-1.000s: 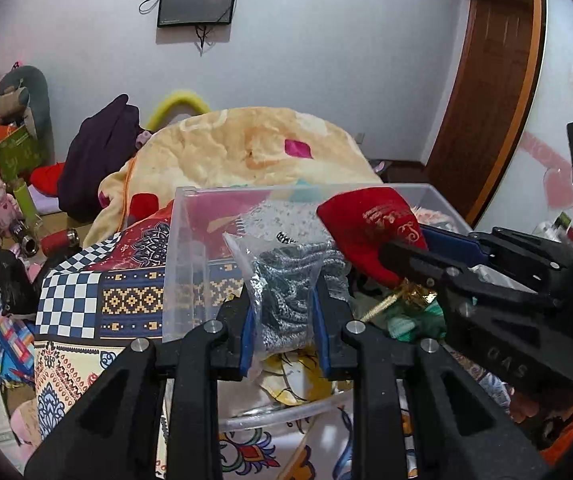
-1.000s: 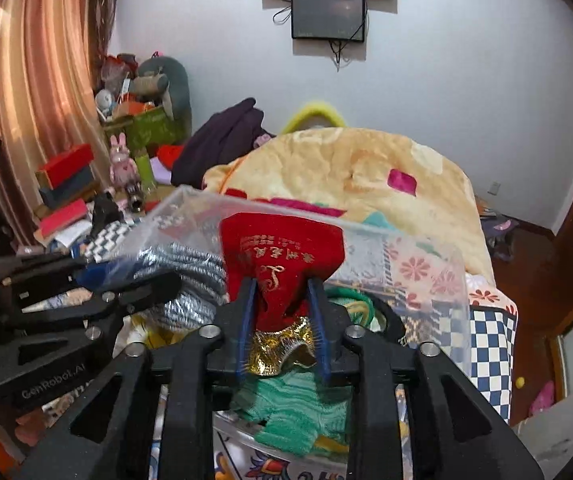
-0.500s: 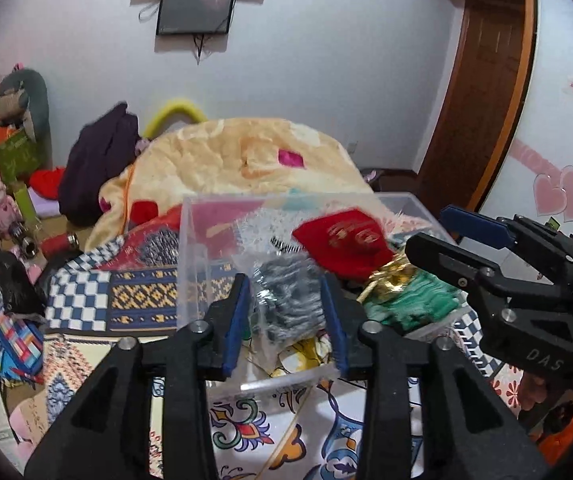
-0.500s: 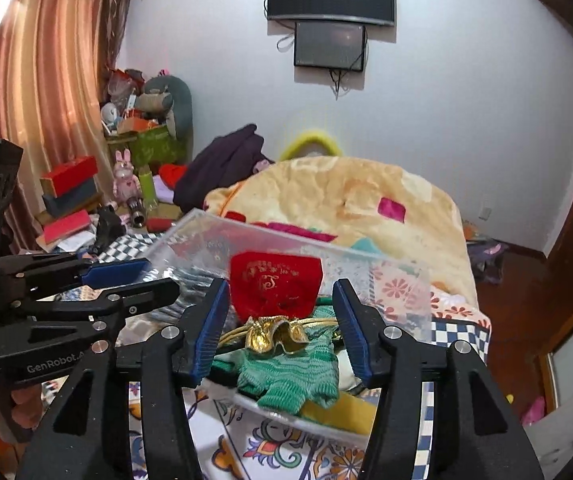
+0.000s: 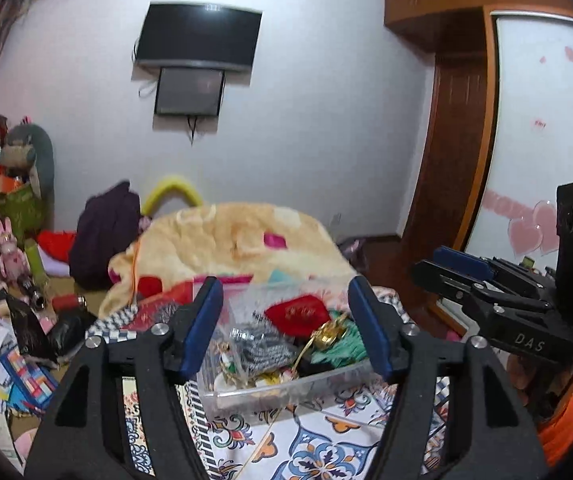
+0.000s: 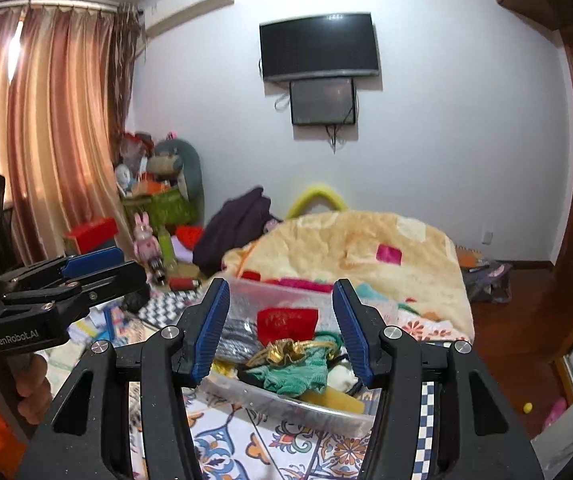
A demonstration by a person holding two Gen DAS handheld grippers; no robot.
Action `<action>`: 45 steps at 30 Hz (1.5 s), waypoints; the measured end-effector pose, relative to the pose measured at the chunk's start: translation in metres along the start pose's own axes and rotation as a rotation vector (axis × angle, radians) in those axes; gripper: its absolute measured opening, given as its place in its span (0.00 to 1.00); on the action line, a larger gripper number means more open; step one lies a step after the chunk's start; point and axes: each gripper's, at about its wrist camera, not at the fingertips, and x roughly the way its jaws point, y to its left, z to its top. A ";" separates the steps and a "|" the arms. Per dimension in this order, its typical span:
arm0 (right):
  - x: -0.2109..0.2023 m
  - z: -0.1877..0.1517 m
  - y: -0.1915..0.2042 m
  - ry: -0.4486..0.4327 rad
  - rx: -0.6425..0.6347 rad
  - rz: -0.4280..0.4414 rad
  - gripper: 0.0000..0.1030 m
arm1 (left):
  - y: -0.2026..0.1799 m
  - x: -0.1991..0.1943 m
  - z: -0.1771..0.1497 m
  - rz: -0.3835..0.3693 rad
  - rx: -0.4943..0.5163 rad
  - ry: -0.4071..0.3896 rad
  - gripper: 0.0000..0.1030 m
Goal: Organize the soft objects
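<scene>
Here, box: a clear plastic box (image 5: 246,390) sits on the patterned bedspread (image 5: 318,448), and the soft things lie inside it.
Red pouch: the red pouch (image 5: 300,316) with gold lettering lies near the middle of the box; in the right view it shows again (image 6: 286,322) between the blue pads.
Gold trim: a shiny gold bit (image 6: 284,350) lies just in front of the red pouch, on top of the green knit.
Green knit: a green knitted piece (image 6: 296,376) is heaped at the near side of the box.
Grey bag: a clear bag of grey-and-black stuff (image 5: 260,346) rests just left of the red pouch.
Yellow pad: a flat yellow piece (image 6: 336,402) leans against the near wall of the box.
Left claw: the left claw (image 5: 286,326) hangs above the box, spread wide, nothing between its pads.
Right claw: the right claw (image 6: 282,328) is spread wide too, holding nothing, above the near edge of the box.
Blanket: a cream blanket (image 5: 242,240) is bunched up behind the box.
Dark bundle: a purple bundle (image 5: 104,232) lies left of the blanket.
Wall: a black screen (image 5: 198,38) hangs high, a smaller one (image 5: 189,91) right under it.
Curtain: a striped orange curtain (image 6: 42,140) hangs at the left.
Door side: brown woodwork (image 5: 454,152) stands at the right.
</scene>
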 end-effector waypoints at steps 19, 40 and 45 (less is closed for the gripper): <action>-0.054 0.007 0.019 -0.187 -0.012 0.003 0.95 | -0.036 -0.067 0.006 0.066 0.102 -0.179 1.00; -0.068 -0.001 0.018 -0.220 0.004 0.000 1.00 | -0.032 -0.067 0.003 0.069 0.082 -0.169 1.00; -0.068 -0.001 0.018 -0.219 0.003 0.000 1.00 | -0.033 -0.065 0.000 0.067 0.077 -0.165 1.00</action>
